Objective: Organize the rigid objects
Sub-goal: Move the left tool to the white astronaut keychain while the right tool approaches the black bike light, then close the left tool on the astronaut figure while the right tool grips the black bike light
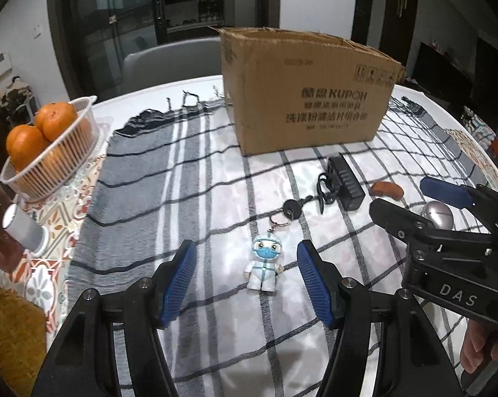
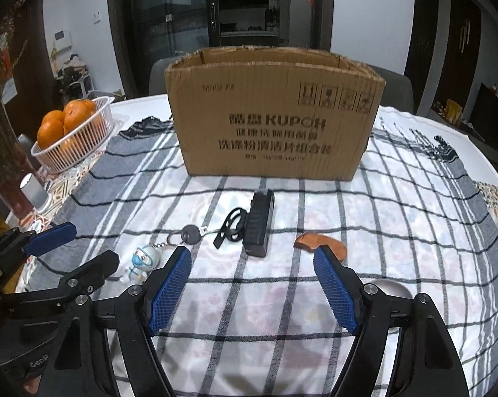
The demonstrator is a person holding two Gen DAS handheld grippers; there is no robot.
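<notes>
An open cardboard box (image 1: 305,89) (image 2: 272,119) stands at the back of the checked cloth. In front of it lie a white doll keychain (image 1: 264,266) (image 2: 141,261) with a black key (image 1: 292,208) (image 2: 191,233), a black rectangular device with a strap (image 1: 345,178) (image 2: 259,221), a brown wooden comb (image 1: 386,189) (image 2: 320,244) and a silver round object (image 1: 437,215) (image 2: 388,289). My left gripper (image 1: 247,278) is open, low over the cloth, with the doll between its fingers. My right gripper (image 2: 252,284) is open and empty, just short of the device and comb; it also shows in the left wrist view (image 1: 424,198).
A white basket of oranges (image 1: 50,145) (image 2: 73,132) stands at the left on a patterned mat. A grey cylinder (image 1: 25,228) (image 2: 33,190) lies near the table's left edge. A grey chair (image 1: 173,63) stands behind the table.
</notes>
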